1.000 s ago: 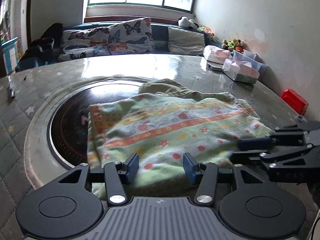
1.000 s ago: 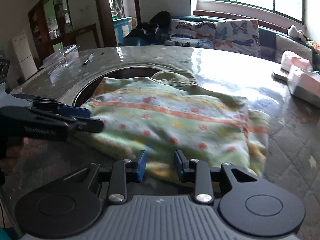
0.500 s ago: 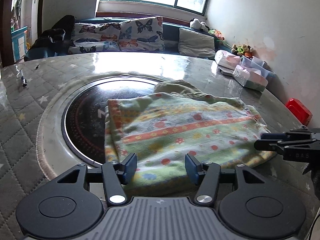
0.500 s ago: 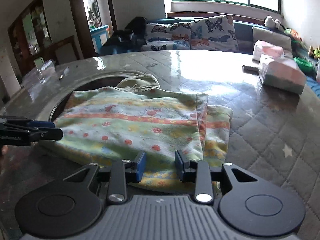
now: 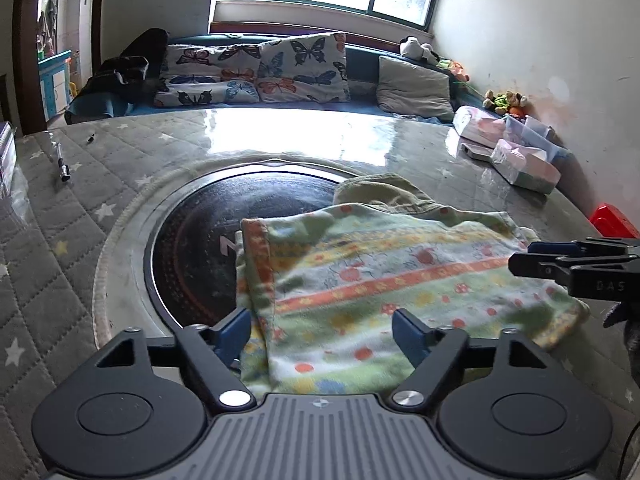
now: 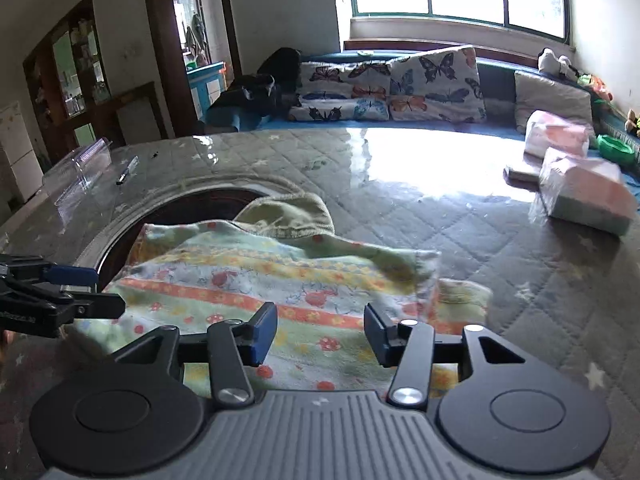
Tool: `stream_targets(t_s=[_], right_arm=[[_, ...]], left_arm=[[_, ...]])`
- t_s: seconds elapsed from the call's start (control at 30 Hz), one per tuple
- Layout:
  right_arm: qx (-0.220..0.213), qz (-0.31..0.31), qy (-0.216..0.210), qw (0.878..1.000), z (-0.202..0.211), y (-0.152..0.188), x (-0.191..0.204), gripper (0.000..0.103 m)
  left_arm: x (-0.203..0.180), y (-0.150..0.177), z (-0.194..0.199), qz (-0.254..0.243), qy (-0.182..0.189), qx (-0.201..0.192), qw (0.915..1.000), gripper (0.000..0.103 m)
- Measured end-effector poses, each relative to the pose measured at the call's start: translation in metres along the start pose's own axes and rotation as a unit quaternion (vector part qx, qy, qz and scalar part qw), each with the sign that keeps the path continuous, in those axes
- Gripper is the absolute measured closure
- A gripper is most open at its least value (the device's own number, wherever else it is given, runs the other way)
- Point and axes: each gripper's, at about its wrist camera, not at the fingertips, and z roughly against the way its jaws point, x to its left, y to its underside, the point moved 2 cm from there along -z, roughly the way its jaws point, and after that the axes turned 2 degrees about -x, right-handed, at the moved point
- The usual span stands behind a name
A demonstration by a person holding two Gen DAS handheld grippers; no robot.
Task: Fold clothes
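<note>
The folded patterned garment point(image 5: 384, 280) lies near the front edge of the tabletop point(image 5: 72, 216), partly over the dark round inset point(image 5: 224, 220). The left gripper point(image 5: 322, 330) and right gripper point(image 6: 320, 334) have their jaws spread, holding nothing, above its near edge.

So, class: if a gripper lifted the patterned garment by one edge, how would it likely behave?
The patterned garment would probably droop limply: it lies in soft, rumpled layers. It is likely light, being thin cloth. Its folded layers may slide apart, since nothing pins them.
</note>
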Motion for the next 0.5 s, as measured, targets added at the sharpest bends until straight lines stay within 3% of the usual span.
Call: stream_targets(t_s=[0.2, 0.5], right_arm=[[0.013, -0.017, 0.008, 1.000, -0.007, 0.008, -0.011, 0.052], [0.001, -0.015, 0.022, 1.000, -0.011, -0.010, -0.019, 0.044]], left_arm=[[0.003, -0.008, -0.004, 0.000, -0.010, -0.004, 0.9999, 0.009], [0.012, -0.030, -0.019, -0.002, -0.044, -0.016, 0.9989, 0.000]])
